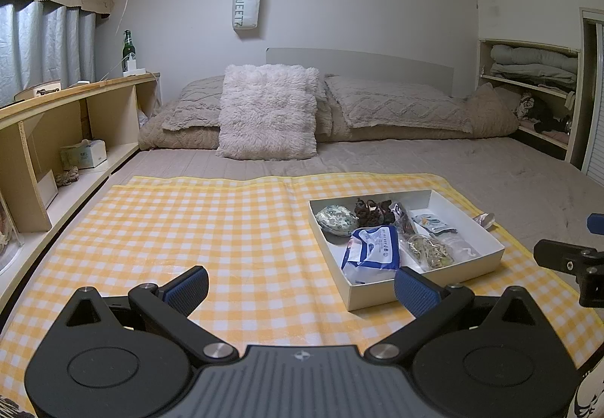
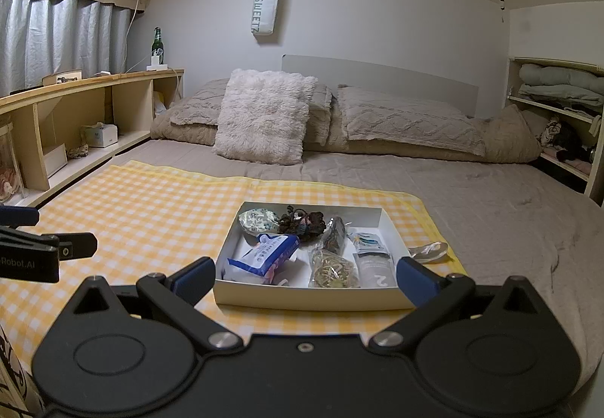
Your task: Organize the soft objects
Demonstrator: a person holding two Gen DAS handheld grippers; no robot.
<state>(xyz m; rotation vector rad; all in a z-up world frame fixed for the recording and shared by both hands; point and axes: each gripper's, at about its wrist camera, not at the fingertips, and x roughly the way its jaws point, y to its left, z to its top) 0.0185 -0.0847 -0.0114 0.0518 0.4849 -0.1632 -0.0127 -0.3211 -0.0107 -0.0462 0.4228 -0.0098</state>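
A white shallow box (image 1: 487,259) (image 2: 385,220) sits on a yellow checked cloth (image 1: 188,222) (image 2: 151,199) on the bed. In it lie a blue tissue pack (image 1: 372,248) (image 2: 264,257), a floral pouch (image 1: 336,220) (image 2: 258,220), dark scrunchies (image 1: 373,212) (image 2: 302,222), a bag of rubber bands (image 1: 430,250) (image 2: 332,269) and small sachets (image 2: 372,242). A clear wrapper (image 2: 428,252) lies outside the box on its right. My left gripper (image 1: 300,289) is open and empty, left of the box's near corner. My right gripper (image 2: 305,280) is open and empty, its fingers either side of the box's near wall.
A fluffy cushion (image 1: 268,112) and pillows (image 1: 400,105) lie at the head of the bed. A wooden shelf (image 1: 68,123) with a tissue box and a green bottle (image 1: 128,48) runs along the left. Open shelves with folded bedding (image 1: 532,67) stand at the right.
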